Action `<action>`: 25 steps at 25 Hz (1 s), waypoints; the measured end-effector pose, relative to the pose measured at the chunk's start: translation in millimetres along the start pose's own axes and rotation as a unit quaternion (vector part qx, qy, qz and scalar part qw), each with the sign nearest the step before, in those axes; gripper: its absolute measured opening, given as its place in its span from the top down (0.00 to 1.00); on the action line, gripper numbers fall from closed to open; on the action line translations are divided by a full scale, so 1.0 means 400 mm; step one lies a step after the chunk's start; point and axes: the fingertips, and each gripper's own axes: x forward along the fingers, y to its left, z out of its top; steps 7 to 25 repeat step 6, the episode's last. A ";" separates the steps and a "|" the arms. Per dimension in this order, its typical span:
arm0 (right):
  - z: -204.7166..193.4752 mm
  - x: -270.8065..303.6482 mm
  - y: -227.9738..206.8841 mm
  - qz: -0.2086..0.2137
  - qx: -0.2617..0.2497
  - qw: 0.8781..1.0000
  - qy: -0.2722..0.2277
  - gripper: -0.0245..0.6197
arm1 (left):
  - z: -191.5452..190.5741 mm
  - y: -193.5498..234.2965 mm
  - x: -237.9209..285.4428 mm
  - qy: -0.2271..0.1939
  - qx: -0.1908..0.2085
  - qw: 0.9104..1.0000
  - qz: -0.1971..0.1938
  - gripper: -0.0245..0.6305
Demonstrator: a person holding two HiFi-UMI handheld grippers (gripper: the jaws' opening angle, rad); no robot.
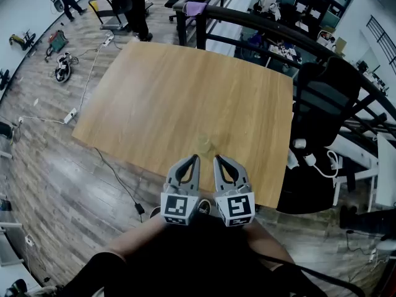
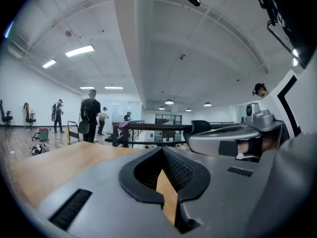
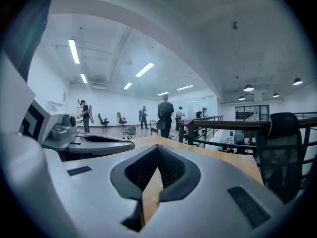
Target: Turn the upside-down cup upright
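A clear, faint cup (image 1: 203,145) stands on the wooden table (image 1: 161,98) near its front edge; whether it is upright or inverted cannot be told. Just short of it, above the table's edge, my left gripper (image 1: 195,158) and right gripper (image 1: 218,159) hang side by side, both shut and empty. In the left gripper view the left gripper (image 2: 162,149) points almost level over the tabletop, with the right gripper (image 2: 233,139) beside it. The right gripper (image 3: 157,148) looks much the same in its own view, the left gripper (image 3: 91,144) alongside. The cup is hidden in both gripper views.
A black office chair (image 1: 328,98) stands at the table's right side, with a dark railing (image 1: 247,23) behind the far edge. Cables and a power strip (image 1: 70,115) lie on the wood floor at left. People (image 1: 133,5) stand far back.
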 end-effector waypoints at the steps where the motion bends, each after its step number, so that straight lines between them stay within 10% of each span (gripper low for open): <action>1: 0.009 -0.004 0.000 0.000 -0.002 1.000 -0.004 0.94 | 0.005 -0.004 -0.003 -0.001 0.002 1.000 0.000 0.95; 25: 0.029 -0.015 0.000 -0.003 -0.006 1.000 -0.010 0.94 | 0.014 -0.011 -0.016 -0.004 0.006 1.000 0.000 0.95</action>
